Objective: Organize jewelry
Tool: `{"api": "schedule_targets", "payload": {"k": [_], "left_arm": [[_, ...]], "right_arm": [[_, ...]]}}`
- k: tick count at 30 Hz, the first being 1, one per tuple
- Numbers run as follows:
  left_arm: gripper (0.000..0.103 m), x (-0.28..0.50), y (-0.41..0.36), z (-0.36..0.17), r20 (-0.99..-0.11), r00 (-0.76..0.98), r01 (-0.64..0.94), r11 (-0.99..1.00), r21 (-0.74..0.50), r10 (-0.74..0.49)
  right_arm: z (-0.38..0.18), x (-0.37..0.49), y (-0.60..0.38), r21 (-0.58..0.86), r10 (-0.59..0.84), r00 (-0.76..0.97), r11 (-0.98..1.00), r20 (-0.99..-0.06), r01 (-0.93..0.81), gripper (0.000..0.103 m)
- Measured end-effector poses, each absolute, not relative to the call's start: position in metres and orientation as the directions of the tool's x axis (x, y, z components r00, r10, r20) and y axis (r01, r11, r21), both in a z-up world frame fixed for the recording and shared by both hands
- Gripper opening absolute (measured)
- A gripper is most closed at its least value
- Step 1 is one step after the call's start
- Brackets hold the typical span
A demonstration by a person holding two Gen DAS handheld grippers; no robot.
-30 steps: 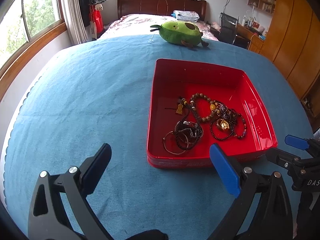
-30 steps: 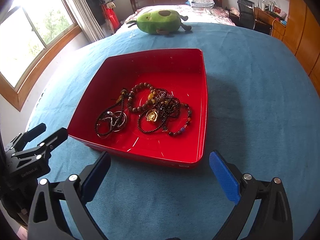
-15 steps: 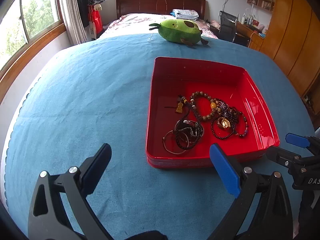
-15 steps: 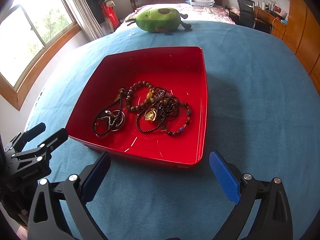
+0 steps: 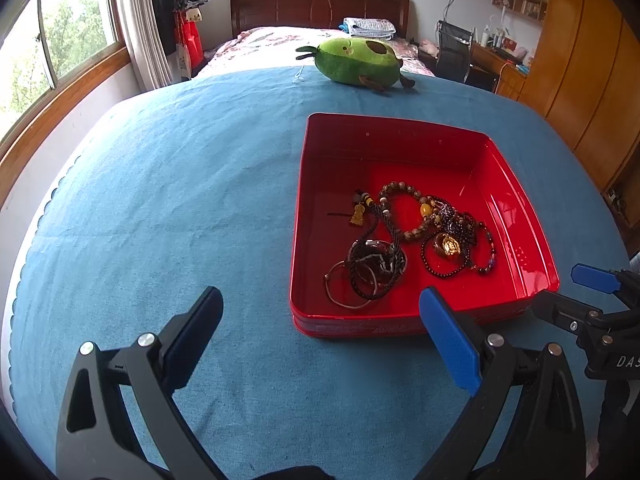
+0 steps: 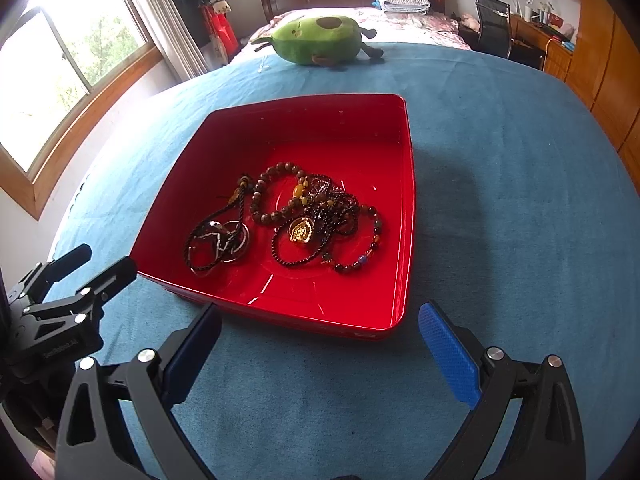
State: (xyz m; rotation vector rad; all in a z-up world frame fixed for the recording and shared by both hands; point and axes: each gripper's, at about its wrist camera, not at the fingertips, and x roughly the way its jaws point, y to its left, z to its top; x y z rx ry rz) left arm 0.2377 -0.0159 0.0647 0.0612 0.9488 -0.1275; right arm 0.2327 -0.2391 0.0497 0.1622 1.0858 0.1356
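Both our grippers, left (image 5: 320,330) and right (image 6: 320,346), gape empty short of the tray (image 6: 404,216) | jewelry (image 6: 304,220) tangled inside | risk: lifting one strand drags its neighbours.

Left wrist view: looks forward and down between the spread fingers of the left gripper (image 5: 320,332), low over a blue cloth (image 5: 180,200), with the red tray (image 5: 400,132) close ahead and to the right. The right gripper (image 5: 568,292) enters at the right edge. Right wrist view: looks forward and down along the right gripper (image 6: 320,340), facing the tray (image 6: 312,112) almost head-on and near; the left gripper (image 6: 100,264) enters at the left edge. Both views share the tray, the cloth, a green plush toy (image 5: 356,60) and the bed (image 5: 320,12) behind.
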Motion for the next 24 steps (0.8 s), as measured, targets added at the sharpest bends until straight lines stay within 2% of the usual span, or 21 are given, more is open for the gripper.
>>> {"api": "schedule_targets", "payload": {"k": [24], "left_arm": [[0.098,0.2418,-0.0167,0.0597,-0.820,0.565,0.143,0.990,-0.013,-0.093]], "right_arm": [[0.0470,0.2345,-0.2382,0.193,0.186,0.454,0.981,-0.871,-0.031,0.099]]}}
